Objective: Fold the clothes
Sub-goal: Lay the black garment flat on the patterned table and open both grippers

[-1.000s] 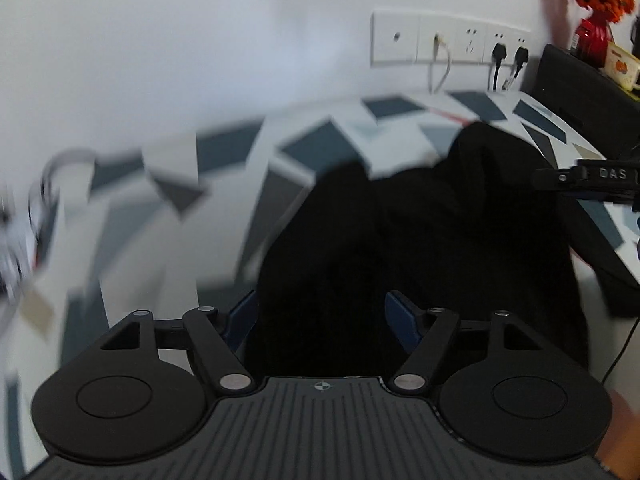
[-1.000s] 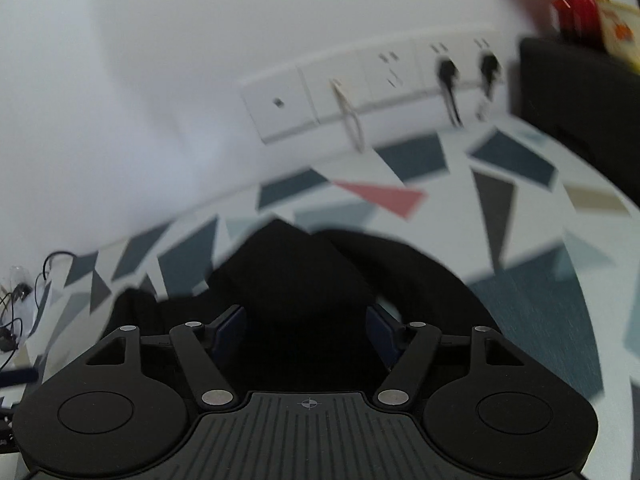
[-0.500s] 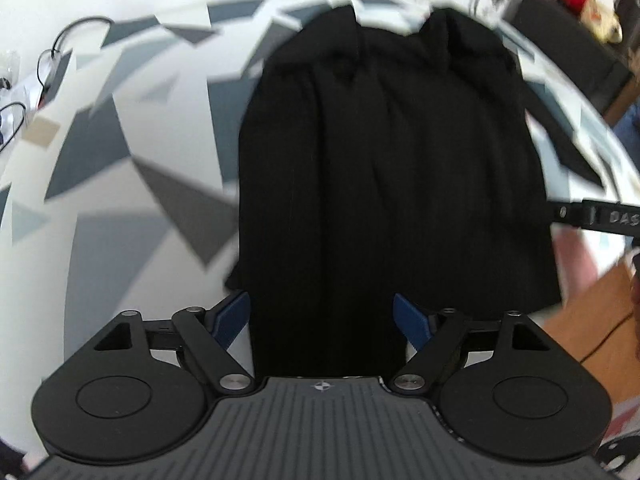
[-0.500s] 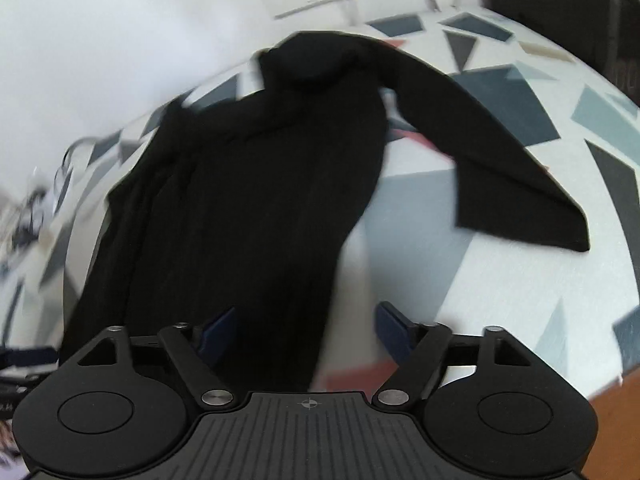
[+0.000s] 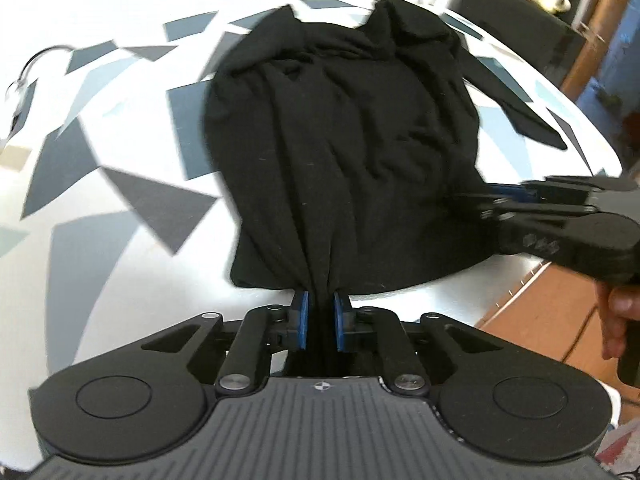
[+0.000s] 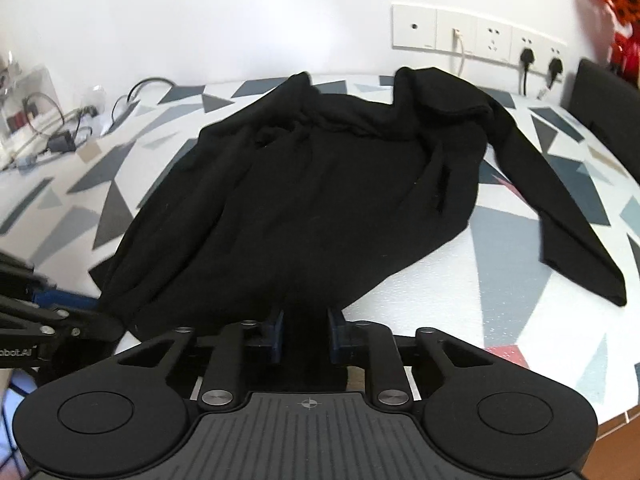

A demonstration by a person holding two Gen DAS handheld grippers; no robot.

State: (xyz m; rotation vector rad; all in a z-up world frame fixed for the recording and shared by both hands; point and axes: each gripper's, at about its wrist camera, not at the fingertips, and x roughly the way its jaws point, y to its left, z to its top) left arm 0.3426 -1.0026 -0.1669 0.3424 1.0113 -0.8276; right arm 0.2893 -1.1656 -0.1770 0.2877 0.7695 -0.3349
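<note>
- White wall with a socket strip (image 6: 478, 42) backs a table (image 6: 516, 288) patterned in grey and blue triangles.
- Black garment (image 6: 304, 200) lies spread across it, straight ahead of both tools, one sleeve (image 6: 560, 216) trailing to the right.
- Left gripper (image 5: 319, 322) has just closed; its blue pads pinch a bunched fold of the near hem.
- Right gripper (image 6: 306, 334) has just closed too, and its jaws clamp the hem further right.

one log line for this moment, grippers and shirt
left gripper: just closed on black shirt hem | right gripper: just closed on hem | shirt: spread on patterned table
</note>
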